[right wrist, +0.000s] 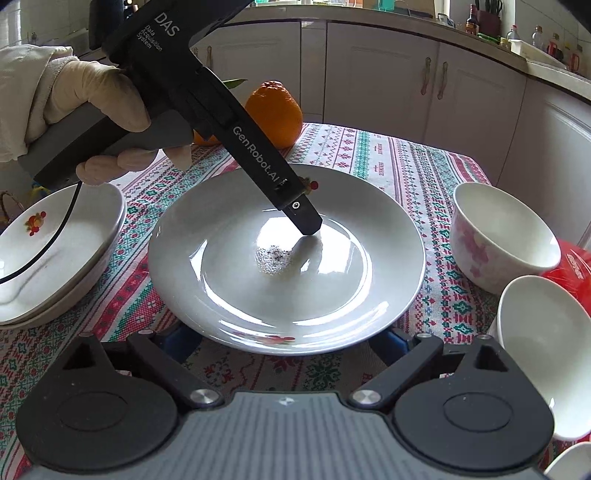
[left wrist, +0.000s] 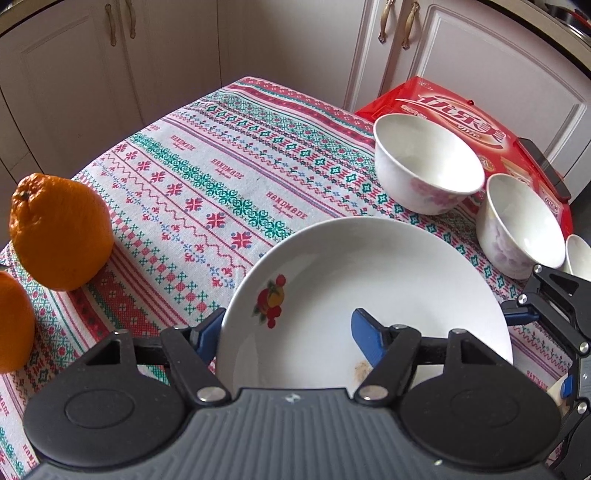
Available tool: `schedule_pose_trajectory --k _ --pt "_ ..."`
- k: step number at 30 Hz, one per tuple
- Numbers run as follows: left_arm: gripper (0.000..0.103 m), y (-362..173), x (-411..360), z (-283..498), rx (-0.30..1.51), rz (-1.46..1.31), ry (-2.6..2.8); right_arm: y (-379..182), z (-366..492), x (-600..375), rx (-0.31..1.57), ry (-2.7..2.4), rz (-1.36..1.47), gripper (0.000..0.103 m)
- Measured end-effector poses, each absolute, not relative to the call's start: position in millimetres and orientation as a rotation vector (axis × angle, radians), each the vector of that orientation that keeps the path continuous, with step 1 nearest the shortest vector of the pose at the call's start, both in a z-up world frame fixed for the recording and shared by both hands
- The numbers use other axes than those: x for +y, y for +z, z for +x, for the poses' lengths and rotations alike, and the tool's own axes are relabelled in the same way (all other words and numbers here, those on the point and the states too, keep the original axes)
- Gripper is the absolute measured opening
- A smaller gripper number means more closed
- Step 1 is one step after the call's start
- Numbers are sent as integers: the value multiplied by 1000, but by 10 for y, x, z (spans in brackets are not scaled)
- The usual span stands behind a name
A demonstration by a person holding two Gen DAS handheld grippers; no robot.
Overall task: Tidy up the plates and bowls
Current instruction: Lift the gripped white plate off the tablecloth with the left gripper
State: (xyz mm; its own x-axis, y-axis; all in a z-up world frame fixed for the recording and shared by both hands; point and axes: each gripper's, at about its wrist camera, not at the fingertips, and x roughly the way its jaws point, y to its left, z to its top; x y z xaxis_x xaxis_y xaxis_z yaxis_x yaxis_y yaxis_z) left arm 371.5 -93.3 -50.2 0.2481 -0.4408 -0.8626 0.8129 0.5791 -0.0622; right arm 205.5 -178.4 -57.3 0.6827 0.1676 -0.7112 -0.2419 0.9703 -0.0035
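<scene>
Only from the left wrist: left gripper open wide, straddling the near rim of a white plate, one blue finger outside the rim, the other over the inside, nothing clamped. Fruit picture on the plate's left slope. Beyond it, two white bowls with pink flowers, the larger bowl and the smaller bowl, just beside each other and close to a red box at the table's far corner. Large Chinese lettering on the box, not made out here. "HANDMADE" woven again and again into the striped tablecloth. Two oranges at the left edge.

Only from the right wrist: gloved left hand around the handle of the left gripper, tip low over the middle of the same plate; touching or just above, cannot tell. On the black body, "DAS", "Data Acquisition System" and "GenRobot.AI". Speckled grey patch at the plate's centre. Stack of plates with the same fruit picture to the left, well apart from the bowls. Right gripper spread wide, finger ends hidden under the plate's near rim, gripping nothing visible. Bottles on the counter behind.
</scene>
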Motion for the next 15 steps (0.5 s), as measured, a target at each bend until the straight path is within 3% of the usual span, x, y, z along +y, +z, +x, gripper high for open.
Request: schedule_pose_trajectory --k 15 --pt "71 -66 -549 3258 928 384 -817 -238 1753 -1667 731 317 -150 98"
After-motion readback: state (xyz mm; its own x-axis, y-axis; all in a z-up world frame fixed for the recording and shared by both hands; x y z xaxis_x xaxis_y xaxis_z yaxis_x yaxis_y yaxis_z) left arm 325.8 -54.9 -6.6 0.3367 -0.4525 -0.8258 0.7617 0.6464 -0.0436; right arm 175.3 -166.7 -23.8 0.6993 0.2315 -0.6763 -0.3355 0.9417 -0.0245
